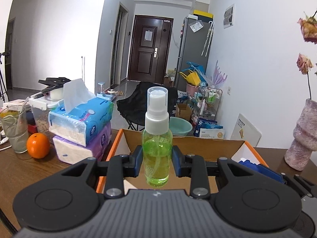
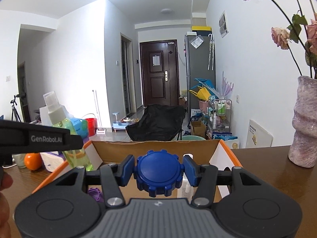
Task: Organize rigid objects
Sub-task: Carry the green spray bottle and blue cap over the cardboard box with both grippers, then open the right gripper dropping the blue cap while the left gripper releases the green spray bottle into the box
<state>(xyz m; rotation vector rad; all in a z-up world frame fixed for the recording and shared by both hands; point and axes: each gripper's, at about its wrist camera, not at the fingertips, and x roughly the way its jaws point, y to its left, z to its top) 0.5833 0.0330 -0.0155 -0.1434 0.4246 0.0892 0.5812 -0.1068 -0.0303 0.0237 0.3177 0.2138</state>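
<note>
My left gripper [image 1: 157, 161] is shut on a green spray bottle [image 1: 157, 154] with a white pump and clear cap, held upright over the near edge of an open cardboard box [image 1: 198, 144] with orange sides. The same spray bottle [image 2: 65, 130] shows at the left of the right wrist view, behind the left gripper's black arm. My right gripper [image 2: 158, 169] is shut on a round blue ridged lid [image 2: 158, 171], held above the cardboard box [image 2: 154, 148]. A purple item [image 2: 95, 193] and a white bottle [image 2: 185, 188] lie inside the box.
Stacked tissue packs [image 1: 83, 127], an orange [image 1: 38, 145], a glass [image 1: 14, 128] and a snack container [image 1: 41, 115] stand left of the box on the wooden table [image 1: 29, 170]. A pink vase [image 2: 305, 123] with dried flowers stands to the right. A person's fingers [image 2: 6, 180] show at the left edge.
</note>
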